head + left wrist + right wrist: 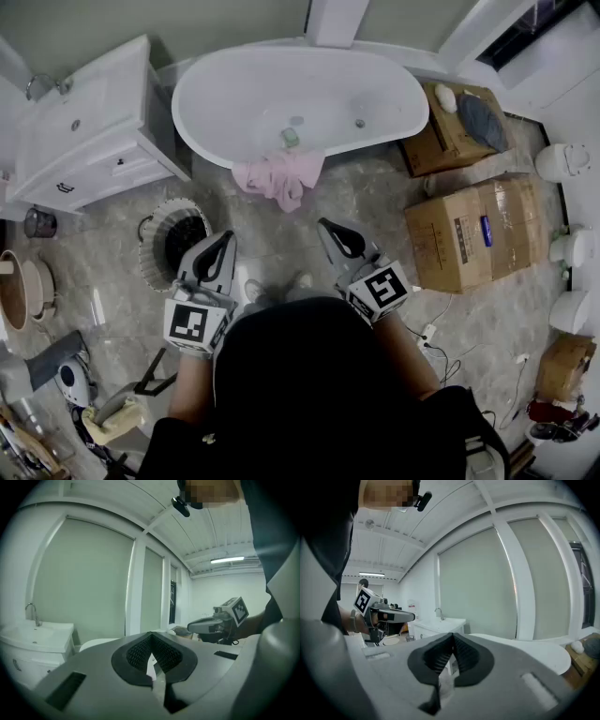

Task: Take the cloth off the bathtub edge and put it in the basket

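Note:
A pink cloth (278, 176) hangs over the near rim of the white bathtub (234, 89). The round basket (161, 240) with a dark inside stands on the floor to the tub's lower left. My left gripper (226, 238) is held low, just right of the basket, its jaws shut and empty. My right gripper (329, 227) hovers below the cloth, well apart from it, jaws shut with nothing between them. In the left gripper view the jaws (151, 641) meet at the tip; the same shows in the right gripper view (452, 639).
A white vanity with sink (84, 131) stands left of the tub. Cardboard boxes (473, 230) sit on the floor to the right, one (450, 141) against the tub's end. Cables (441, 342) trail on the marble floor. Tools and clutter lie at lower left (66, 380).

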A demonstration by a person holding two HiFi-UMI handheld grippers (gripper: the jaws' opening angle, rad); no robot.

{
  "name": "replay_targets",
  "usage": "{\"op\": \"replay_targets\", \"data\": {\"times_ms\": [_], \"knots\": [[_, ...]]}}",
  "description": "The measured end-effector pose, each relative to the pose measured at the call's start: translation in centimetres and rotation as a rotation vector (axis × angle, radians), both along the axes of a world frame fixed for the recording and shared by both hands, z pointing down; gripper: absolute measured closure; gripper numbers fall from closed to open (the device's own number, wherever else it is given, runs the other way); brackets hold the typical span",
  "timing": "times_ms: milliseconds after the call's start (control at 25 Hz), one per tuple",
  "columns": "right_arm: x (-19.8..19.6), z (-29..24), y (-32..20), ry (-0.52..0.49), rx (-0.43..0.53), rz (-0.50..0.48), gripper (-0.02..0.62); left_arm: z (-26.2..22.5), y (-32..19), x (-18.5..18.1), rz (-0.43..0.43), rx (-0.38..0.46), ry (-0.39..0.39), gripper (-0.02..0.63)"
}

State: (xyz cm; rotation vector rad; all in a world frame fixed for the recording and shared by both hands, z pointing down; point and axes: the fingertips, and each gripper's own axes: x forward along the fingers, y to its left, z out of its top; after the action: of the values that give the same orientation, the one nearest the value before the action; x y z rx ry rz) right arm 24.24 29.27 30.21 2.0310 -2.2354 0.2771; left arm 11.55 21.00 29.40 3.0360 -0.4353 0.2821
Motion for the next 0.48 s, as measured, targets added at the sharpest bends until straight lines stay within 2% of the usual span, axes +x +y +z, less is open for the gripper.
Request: {"op": "replay_targets", "data": {"times_ms": [320,480], "knots": [[3.3,0.4,1.0,-0.015,0.022,-0.013,0.598,0.4,0.8,3.2,-0.021,-0.004,-0.012,0.594],[5.7,0.4,1.9,-0.024,0.07,-0.012,0.598,0.8,1.5,5.2,-0.027,-0.002,-0.034,0.593]]}}
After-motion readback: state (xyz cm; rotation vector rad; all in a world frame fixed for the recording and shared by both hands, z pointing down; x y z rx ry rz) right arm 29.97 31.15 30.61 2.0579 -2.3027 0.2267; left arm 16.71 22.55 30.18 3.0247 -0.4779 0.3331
